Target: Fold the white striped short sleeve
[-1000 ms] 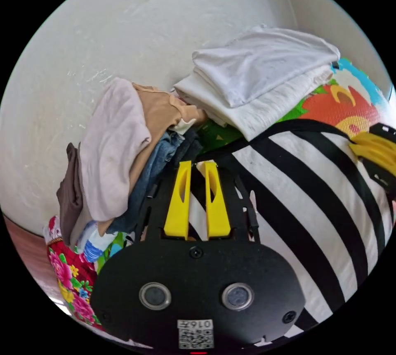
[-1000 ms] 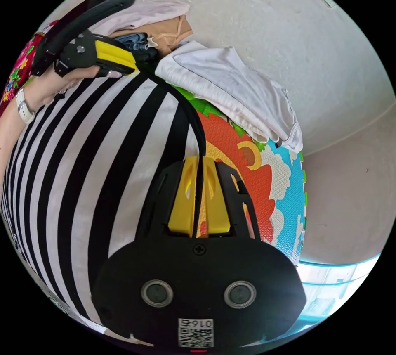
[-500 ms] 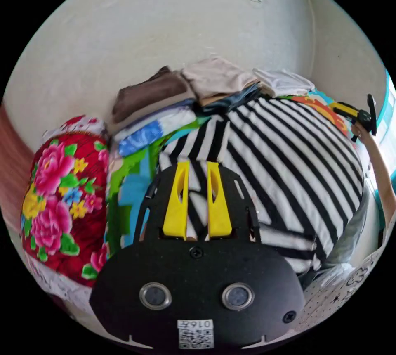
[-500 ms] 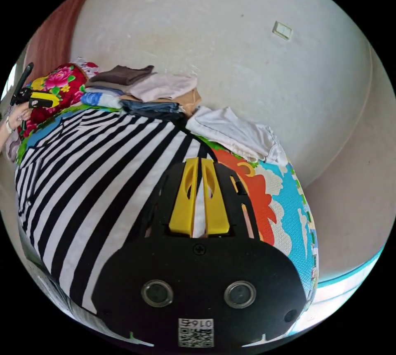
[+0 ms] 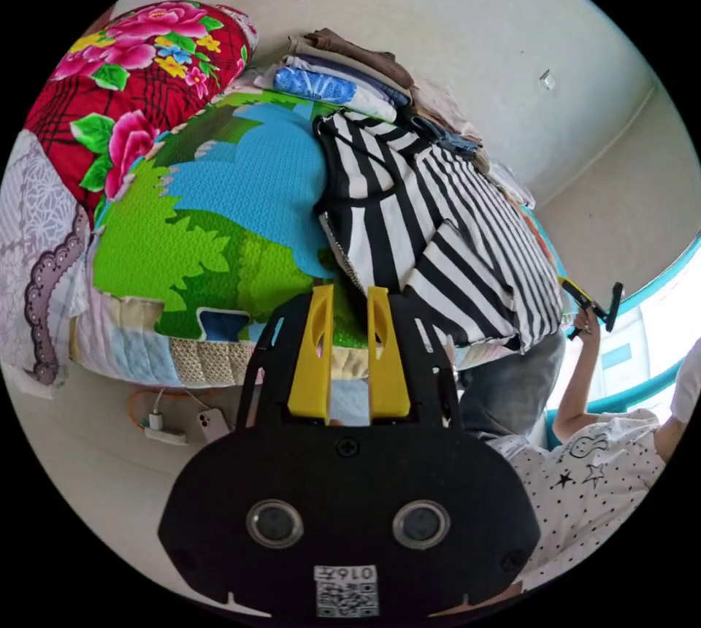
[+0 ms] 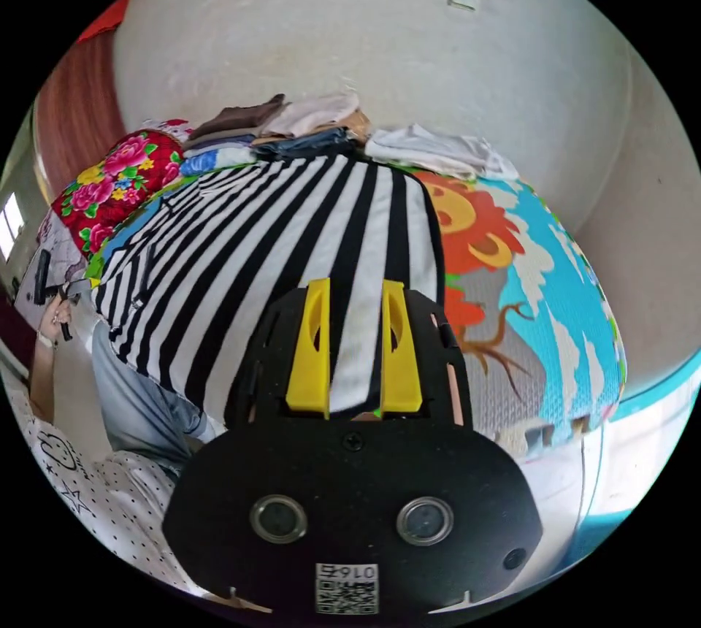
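Striped shirt (image 6: 292, 234): spread flat on colourful mat (image 5: 219, 219), near edge hanging over. Folded clothes stack (image 6: 292, 124) behind it by the wall. Left gripper (image 5: 349, 307): jaws apart, holding nothing. Right gripper (image 6: 354, 299): jaws apart, empty, above shirt.

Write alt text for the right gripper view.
A black-and-white striped shirt lies spread on a colourful play mat, with the right claw open just above its near edge. Folded clothes are stacked against the wall behind.
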The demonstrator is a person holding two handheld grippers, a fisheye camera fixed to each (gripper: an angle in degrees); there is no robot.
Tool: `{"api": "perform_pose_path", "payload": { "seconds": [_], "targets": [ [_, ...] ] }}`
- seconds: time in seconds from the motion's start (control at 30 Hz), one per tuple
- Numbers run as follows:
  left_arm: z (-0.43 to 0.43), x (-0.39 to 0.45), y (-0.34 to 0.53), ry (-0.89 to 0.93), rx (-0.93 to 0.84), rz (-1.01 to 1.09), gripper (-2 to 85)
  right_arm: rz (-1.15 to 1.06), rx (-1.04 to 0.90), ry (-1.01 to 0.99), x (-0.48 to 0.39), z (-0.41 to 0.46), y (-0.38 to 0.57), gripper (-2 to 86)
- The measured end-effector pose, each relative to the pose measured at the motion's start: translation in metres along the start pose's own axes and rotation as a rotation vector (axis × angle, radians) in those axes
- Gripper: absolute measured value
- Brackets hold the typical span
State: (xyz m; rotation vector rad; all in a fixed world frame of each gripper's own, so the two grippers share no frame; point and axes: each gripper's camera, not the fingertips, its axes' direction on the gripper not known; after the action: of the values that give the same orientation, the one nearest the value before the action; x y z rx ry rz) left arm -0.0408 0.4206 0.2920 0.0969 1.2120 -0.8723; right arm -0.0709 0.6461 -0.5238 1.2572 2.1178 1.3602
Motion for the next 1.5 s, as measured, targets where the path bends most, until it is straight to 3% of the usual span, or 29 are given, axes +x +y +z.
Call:
{"api": "perform_pose_path", "payload": {
  "seconds": [0.2,0.37,0.67,0.77,0.87,0.93,1.1,1.2,1.33,1.43,1.5],
  "targets": [
    [-0.011,0.033,0.021,-0.19,-0.01,0.116,1.6,0.137,-0.026,0.112,0.031,-0.049,0.07,10.3],
    [-0.019,0.048,0.036,-0.189,-0.008,0.135,-0.8,0.282,0.023,0.024,0.062,-0.083,0.109,9.8],
    [-0.027,0.079,0.059,-0.2,-0.02,0.104,-0.6,0.311,0.038,-0.122,0.081,-0.106,0.129,8.8],
    [-0.04,0.103,0.069,-0.296,0.032,0.039,0.0,0.309,0.032,-0.018,0.075,-0.108,0.131,4.8],
    [-0.058,0.163,0.081,-0.469,0.125,0.135,0.6,0.284,0.006,-0.013,0.076,-0.115,0.134,2.3],
    [-0.059,0.217,0.087,-0.459,0.142,0.288,2.7,0.289,0.009,-0.024,0.081,-0.121,0.138,1.7],
    [-0.015,0.411,0.123,0.048,0.148,0.831,10.7,0.333,0.051,-0.102,0.095,-0.136,0.15,1.3],
    [0.025,0.509,0.155,0.172,0.159,1.035,11.7,0.361,0.062,-0.147,0.102,-0.143,0.155,1.4],
    [0.073,0.599,0.195,0.06,0.178,1.181,11.6,0.412,0.076,-0.252,0.116,-0.154,0.16,1.5],
    [0.107,0.64,0.22,-0.157,0.195,1.21,11.8,0.427,0.089,-0.271,0.12,-0.159,0.167,1.6],
    [0.114,0.654,0.223,-0.134,0.183,1.175,10.7,0.419,0.096,-0.277,0.12,-0.16,0.17,1.7]
  ]
}}
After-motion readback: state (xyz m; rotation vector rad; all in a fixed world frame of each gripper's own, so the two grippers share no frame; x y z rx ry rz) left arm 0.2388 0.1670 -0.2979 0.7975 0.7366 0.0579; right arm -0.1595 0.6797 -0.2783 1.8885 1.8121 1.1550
